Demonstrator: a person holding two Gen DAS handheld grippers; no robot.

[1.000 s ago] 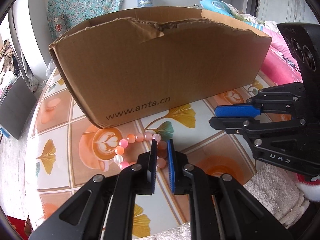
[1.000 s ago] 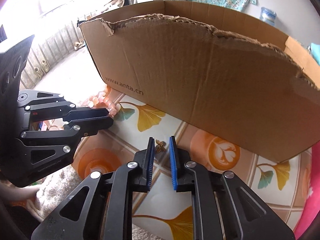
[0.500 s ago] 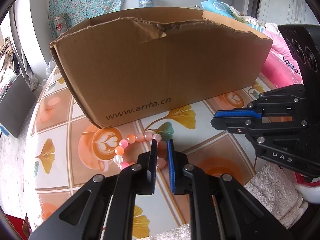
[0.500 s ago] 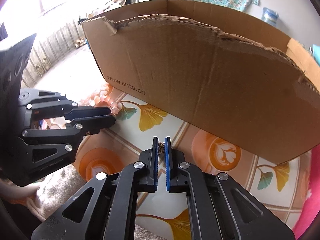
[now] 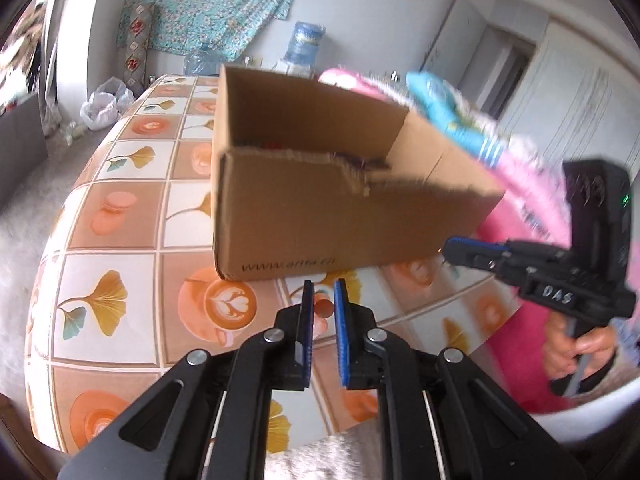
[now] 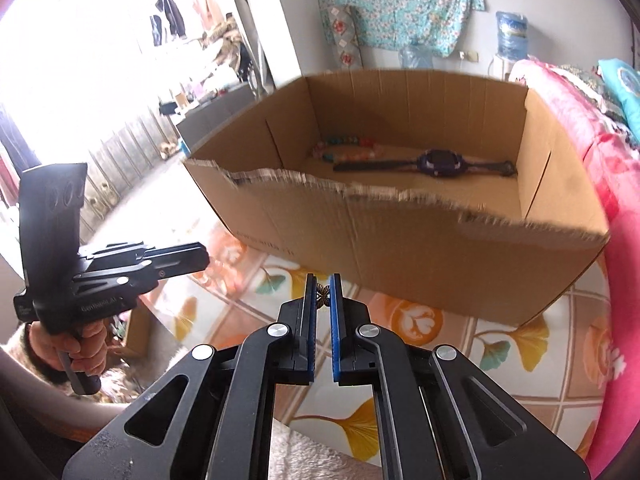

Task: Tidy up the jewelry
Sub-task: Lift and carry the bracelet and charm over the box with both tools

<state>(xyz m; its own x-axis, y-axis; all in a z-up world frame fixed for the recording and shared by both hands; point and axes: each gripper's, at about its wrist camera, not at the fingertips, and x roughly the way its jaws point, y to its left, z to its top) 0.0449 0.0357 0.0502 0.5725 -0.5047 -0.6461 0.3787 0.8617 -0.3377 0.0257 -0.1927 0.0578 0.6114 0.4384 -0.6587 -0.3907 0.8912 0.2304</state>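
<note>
My left gripper [image 5: 321, 294] is shut on a pink-orange bead bracelet [image 5: 322, 312] and holds it above the table, in front of the cardboard box [image 5: 320, 216]. My right gripper [image 6: 322, 290] is shut on a small bronze butterfly piece [image 6: 322, 295], raised before the box's torn front wall [image 6: 400, 248]. Inside the box lie a dark watch [image 6: 436, 162] and a colourful bead bracelet [image 6: 344, 148]. The right gripper shows in the left wrist view [image 5: 452, 246]; the left gripper shows in the right wrist view [image 6: 196, 258].
The box stands on a round table with an orange ginkgo-and-latte pattern cloth [image 5: 120, 240]. Pink bedding [image 6: 612, 184] lies to the right of the box. A fluffy white cloth [image 6: 296, 448] lies at the table's near edge.
Both grippers have risen from the table with their pieces, so the box's inside now shows. The right gripper closed on the butterfly piece a moment earlier.
</note>
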